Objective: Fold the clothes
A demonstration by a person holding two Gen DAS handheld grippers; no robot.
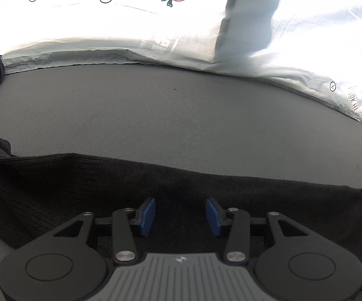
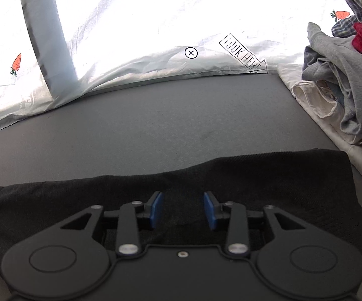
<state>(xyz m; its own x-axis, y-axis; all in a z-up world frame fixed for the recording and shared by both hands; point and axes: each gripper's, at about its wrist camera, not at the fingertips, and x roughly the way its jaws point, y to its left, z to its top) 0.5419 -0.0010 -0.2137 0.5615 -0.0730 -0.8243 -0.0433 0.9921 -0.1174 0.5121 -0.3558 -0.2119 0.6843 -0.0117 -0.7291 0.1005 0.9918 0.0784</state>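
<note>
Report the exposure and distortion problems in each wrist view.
Left wrist view: the white printed sheet is blown out by backlight, the black garment nearly textureless in shade, and fisheye bends the sheet's edge. Right wrist view: the same glare on the sheet, but the clothes pile stays readable; corners vignette dark.

The black garment point(image 1: 80, 190) runs off both pictures' edges; the clothes pile point(image 2: 343, 80) is cut off at the right.
</note>
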